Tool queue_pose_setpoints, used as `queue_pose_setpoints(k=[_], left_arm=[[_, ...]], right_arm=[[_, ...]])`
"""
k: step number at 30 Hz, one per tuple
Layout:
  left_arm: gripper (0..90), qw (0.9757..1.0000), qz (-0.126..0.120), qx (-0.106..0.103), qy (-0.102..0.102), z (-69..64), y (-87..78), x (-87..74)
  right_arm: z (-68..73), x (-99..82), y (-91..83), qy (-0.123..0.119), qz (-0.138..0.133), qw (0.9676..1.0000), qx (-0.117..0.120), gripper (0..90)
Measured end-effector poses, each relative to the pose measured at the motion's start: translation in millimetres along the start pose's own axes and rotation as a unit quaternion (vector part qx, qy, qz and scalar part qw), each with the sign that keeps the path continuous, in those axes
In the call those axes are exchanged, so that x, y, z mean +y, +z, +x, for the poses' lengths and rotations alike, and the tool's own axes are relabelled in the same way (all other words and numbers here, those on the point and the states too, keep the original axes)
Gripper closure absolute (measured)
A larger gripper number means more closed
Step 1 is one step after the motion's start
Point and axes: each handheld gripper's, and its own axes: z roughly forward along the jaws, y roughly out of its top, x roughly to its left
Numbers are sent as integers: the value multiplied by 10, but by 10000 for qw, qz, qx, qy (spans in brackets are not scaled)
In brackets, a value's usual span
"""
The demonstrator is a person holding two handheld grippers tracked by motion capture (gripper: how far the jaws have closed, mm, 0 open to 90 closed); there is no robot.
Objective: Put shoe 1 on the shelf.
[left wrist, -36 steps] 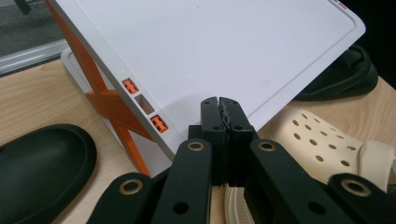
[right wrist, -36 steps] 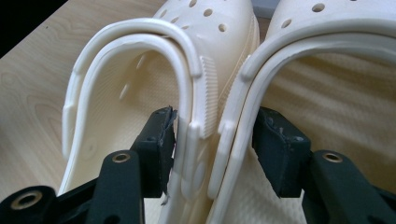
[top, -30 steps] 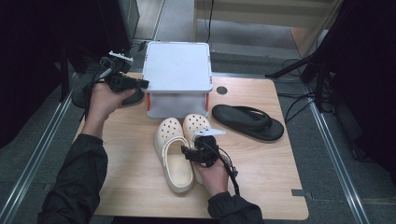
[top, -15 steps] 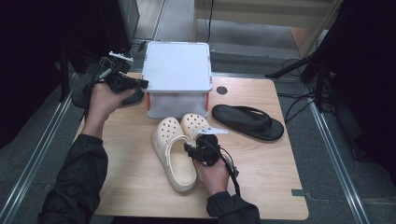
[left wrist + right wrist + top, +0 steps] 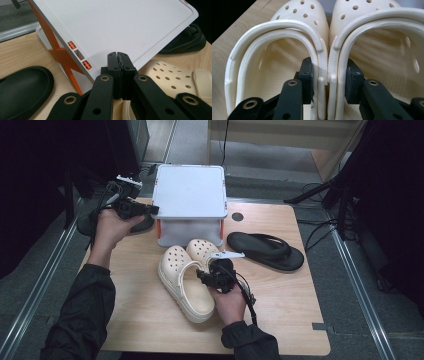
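Note:
Two cream clogs (image 5: 182, 282) (image 5: 287, 32) lie side by side in the middle of the wooden table (image 5: 280, 310), toes toward a white box. My right gripper (image 5: 210, 274) (image 5: 328, 75) straddles their touching inner walls, one jaw inside each shoe. Its jaws have just been closing, and the pads (image 5: 307, 75) now press the two walls together. My left gripper (image 5: 152, 210) (image 5: 117, 56) is held up left of the box, shut with nothing between its jaws.
The white box (image 5: 189, 195) (image 5: 120, 25), with orange clips, stands at the back of the table. One black sandal (image 5: 265, 250) lies at the right. Another black sandal (image 5: 87, 225) (image 5: 22, 90) lies at the left, under the left hand.
My right gripper has shifted slightly over the clogs' heels, and the nearer clog has moved a little with it. The left hand has kept still.

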Motion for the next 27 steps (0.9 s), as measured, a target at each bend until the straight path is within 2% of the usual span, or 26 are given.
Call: queue_pose_setpoints(k=[11, 18, 27], left_arm=[[896, 10000, -14, -19, -44, 2, 2, -1], [896, 10000, -17, -28, -52, 3, 3, -2], [897, 10000, -5, 14, -20, -3, -2, -5]], right_arm=[[19, 353, 91, -134, -33, 9999, 16, 662], [-14, 599, 275, -167, -81, 9998, -101, 662], [-109, 828, 544, -47, -73, 9995, -309, 662]])
